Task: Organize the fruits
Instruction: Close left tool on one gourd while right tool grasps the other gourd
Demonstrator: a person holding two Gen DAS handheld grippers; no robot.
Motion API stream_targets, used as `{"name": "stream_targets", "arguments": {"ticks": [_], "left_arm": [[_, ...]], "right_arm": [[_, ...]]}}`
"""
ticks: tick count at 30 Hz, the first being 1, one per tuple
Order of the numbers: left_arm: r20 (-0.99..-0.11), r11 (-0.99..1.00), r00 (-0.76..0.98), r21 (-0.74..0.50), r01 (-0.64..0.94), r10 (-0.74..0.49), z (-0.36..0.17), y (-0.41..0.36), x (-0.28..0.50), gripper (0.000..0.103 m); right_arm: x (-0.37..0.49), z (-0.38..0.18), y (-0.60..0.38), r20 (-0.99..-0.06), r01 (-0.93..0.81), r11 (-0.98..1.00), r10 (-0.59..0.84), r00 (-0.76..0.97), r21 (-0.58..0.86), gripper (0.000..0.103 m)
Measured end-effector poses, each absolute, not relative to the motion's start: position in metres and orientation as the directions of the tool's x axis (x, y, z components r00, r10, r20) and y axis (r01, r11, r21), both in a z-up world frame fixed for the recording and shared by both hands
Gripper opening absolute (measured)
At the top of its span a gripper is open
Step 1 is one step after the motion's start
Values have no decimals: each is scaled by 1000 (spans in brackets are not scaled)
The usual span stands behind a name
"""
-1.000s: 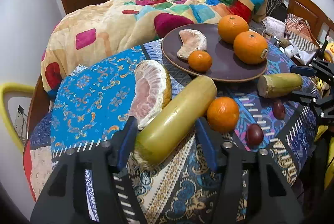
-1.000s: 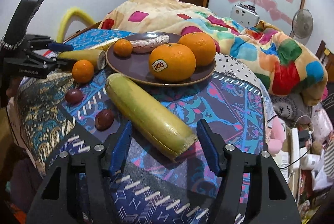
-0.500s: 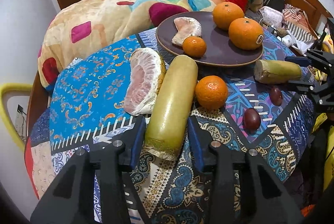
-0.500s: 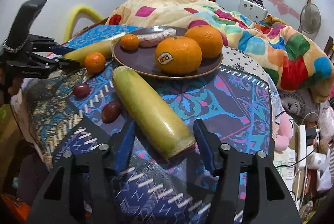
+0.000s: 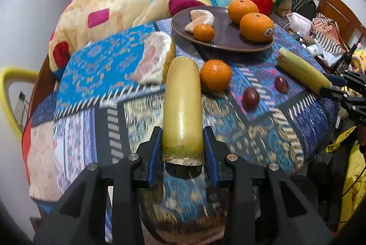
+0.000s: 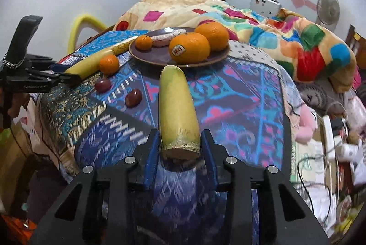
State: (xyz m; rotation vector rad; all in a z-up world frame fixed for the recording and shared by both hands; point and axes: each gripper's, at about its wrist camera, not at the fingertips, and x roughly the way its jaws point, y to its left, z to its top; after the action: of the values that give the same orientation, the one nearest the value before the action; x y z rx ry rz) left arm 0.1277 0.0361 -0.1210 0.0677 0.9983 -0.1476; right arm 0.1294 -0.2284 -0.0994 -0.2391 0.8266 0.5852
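Both yellow-green stalks have swung from slanting across the grippers' mouths to lying straight between the blue pads, and both pairs of jaws have drawn in around them. On a patterned tablecloth [image 5: 91, 66] in a bedroom, the left gripper [image 5: 183, 149] is closing on the cut near end of the left stalk [image 5: 183, 103]; its pads sit flush against the stalk's sides, pinching it. That stalk runs away from the gripper, its far tip between a pomelo wedge [image 5: 155, 62] on the left and a loose orange [image 5: 216, 74] on the right. The right gripper [image 6: 180, 146] is likewise closing on the near end of the right stalk [image 6: 176, 107], pads against its flanks, the far tip just short of the purple plate [image 6: 219, 55]. Judged from this, two grasps are being secured at once, the likely prelude to lifting each stalk toward the plate, which already carries two large oranges [image 6: 189, 50], a small one and a pomelo piece. Two dark plums [image 5: 250, 95] wait on the cloth between the stalks. A grip so near one end may let a long stalk droop or pivot when raised.
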Motion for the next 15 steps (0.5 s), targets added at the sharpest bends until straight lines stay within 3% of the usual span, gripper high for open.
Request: {"name": "stream_targets", "arguments": {"ticks": [7, 10, 15], "left_arm": [[-859, 987, 506, 13, 159, -70, -119, 31, 111, 36], [-872, 987, 486, 21, 162, -61, -120, 29, 118, 36], [-877, 986, 476, 14, 164, -66, -125, 29, 135, 36]], "right_arm": [[119, -97, -234, -774, -561, 828, 366, 516, 18, 35], [124, -96, -229, -784, -572, 820, 374, 496, 29, 45], [136, -96, -217, -781, -580, 815, 361, 510, -1, 45]]}}
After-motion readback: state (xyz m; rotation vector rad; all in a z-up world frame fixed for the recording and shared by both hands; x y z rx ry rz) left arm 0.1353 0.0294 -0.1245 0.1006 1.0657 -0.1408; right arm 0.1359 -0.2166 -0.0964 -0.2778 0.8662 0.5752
